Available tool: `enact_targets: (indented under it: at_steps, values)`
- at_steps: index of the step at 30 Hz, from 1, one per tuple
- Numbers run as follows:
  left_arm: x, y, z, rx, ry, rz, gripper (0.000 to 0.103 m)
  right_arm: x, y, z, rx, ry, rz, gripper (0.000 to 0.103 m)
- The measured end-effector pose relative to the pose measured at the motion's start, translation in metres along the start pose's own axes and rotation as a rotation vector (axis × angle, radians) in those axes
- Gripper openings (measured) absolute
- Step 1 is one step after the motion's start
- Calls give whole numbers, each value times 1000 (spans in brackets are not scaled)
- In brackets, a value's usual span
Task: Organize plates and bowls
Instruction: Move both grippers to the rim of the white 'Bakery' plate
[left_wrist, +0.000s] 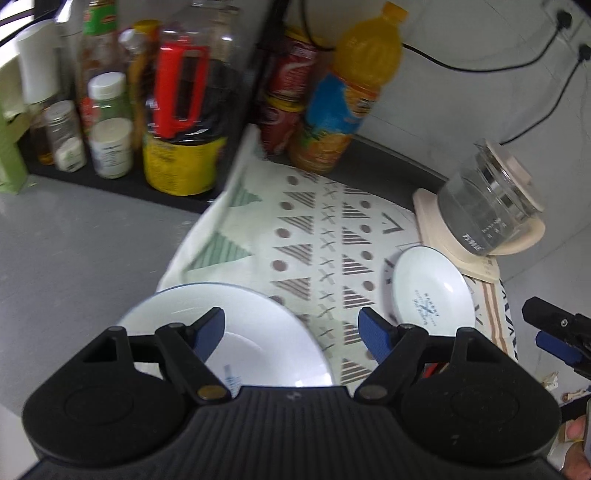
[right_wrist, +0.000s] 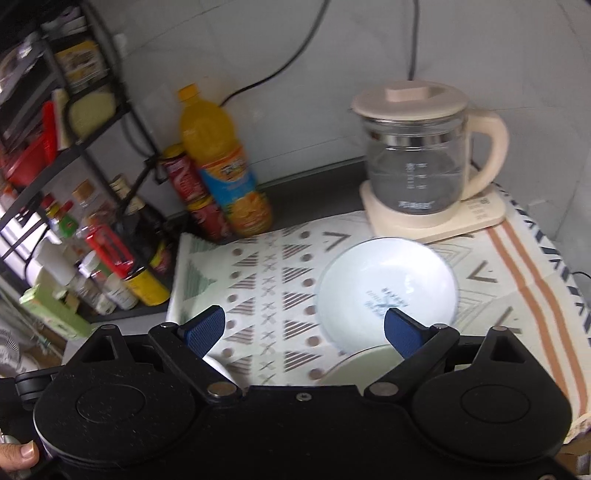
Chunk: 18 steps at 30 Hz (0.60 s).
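Observation:
A large white plate (left_wrist: 258, 332) lies on the patterned cloth (left_wrist: 303, 236) right under my left gripper (left_wrist: 291, 328), which is open and empty above its far rim. A small white dish with blue print (left_wrist: 432, 291) lies to the right, near the kettle base. In the right wrist view the same dish (right_wrist: 384, 288) lies just beyond my right gripper (right_wrist: 304, 328), which is open and empty. A pale bowl rim (right_wrist: 365, 363) shows under the right finger, and a white plate edge (right_wrist: 218, 367) under the left finger. The right gripper's tip (left_wrist: 554, 332) shows at the left view's right edge.
A glass kettle on a cream base (right_wrist: 417, 166) stands at the back right. An orange juice bottle (right_wrist: 221, 162) and red cans (right_wrist: 188, 184) stand at the back. A black rack with jars and bottles (left_wrist: 122, 122) stands at the left. Cables hang on the wall.

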<state>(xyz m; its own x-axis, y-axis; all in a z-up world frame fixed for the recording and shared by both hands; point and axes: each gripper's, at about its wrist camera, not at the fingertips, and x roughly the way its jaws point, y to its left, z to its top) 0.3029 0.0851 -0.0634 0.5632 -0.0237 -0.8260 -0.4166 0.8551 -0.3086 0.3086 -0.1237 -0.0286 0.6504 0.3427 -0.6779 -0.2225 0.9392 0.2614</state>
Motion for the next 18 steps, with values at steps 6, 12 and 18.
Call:
enact_targets:
  at_steps: [6, 12, 18]
  values:
    - [31, -31, 9, 40, 49, -15, 77, 10, -31, 13, 47, 16, -22, 93]
    - [62, -61, 12, 67, 81, -51, 77, 28, -66, 21, 79, 72, -51, 93]
    - [96, -78, 15, 52, 124, -59, 77, 49, -100, 27, 117, 126, -68, 93]
